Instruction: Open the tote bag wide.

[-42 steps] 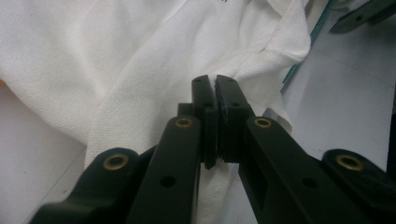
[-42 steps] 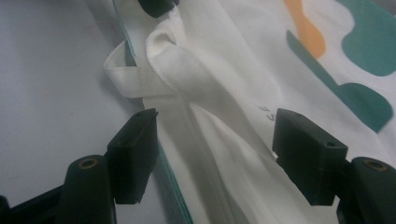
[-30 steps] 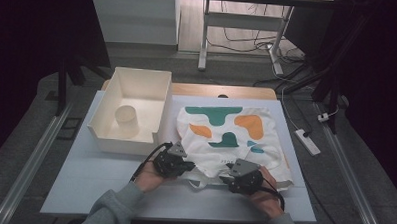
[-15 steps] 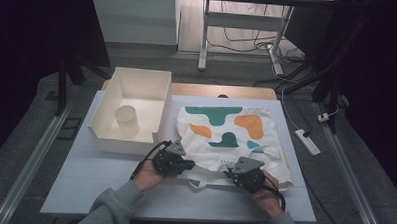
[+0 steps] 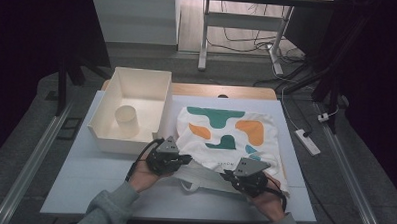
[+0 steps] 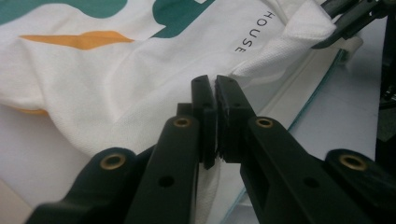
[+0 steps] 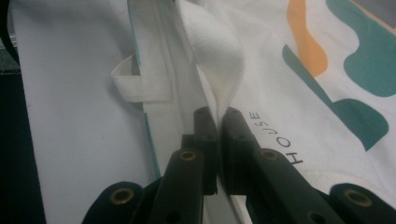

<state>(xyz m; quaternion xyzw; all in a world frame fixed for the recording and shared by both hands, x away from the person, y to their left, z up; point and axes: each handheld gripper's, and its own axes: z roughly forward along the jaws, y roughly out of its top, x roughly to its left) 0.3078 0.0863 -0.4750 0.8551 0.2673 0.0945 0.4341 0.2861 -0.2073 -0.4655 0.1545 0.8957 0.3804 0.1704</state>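
Both tools have a pinch on the tote bag point(image 5: 225, 138) at its near hem: the left hand-held gripper point(image 5: 183, 159) and right hand-held gripper point(image 5: 229, 176) are clamped on cloth. Beyond them it lies flat on the tabletop point(image 5: 84, 173); lifting or opening seems left.

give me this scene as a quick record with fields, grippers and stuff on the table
surface: pale table
main item: white fabric tote bag with teal and orange shapes, lying flat
left gripper: shut on the bag's near edge
right gripper: shut on a raised fold of the bag's near edge
bag handle: white strap lying on the table between the hands
container: cream open box, left of the bag
inside box: pale cylindrical cup, upright
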